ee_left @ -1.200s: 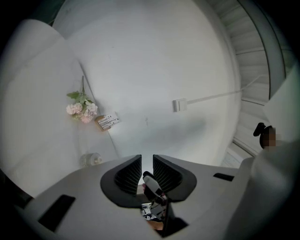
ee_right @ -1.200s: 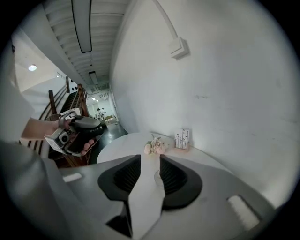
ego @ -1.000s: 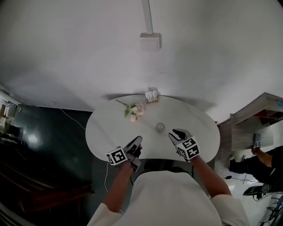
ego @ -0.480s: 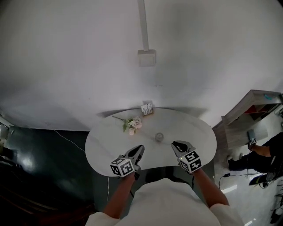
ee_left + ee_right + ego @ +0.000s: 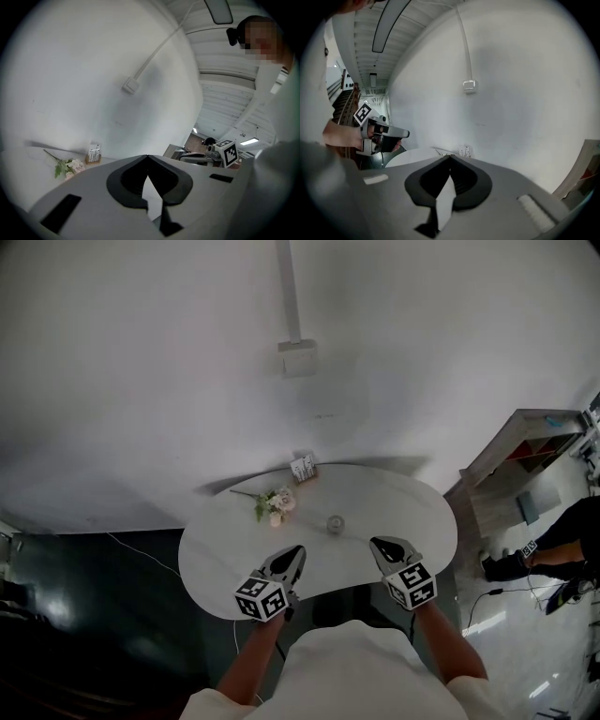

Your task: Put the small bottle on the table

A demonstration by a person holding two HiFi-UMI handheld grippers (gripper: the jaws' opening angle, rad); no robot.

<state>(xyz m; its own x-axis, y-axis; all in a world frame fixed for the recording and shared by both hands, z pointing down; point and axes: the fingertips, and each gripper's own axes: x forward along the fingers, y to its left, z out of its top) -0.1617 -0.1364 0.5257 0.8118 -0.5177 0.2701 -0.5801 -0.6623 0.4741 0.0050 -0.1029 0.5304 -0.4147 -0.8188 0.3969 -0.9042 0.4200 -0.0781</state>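
Clenched and empty, the grey plastic left gripper (image 5: 296, 551) and right gripper (image 5: 376, 543) hover above the smooth white oval table (image 5: 417, 512), near the small round translucent bottle (image 5: 336, 522).

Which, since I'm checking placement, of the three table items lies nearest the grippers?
The small bottle: it stands alone in front, while the flowers and the small stand lie farther back.

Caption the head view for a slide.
Shut, empty left gripper and right gripper at the table edge; small bottle sits mid-table.
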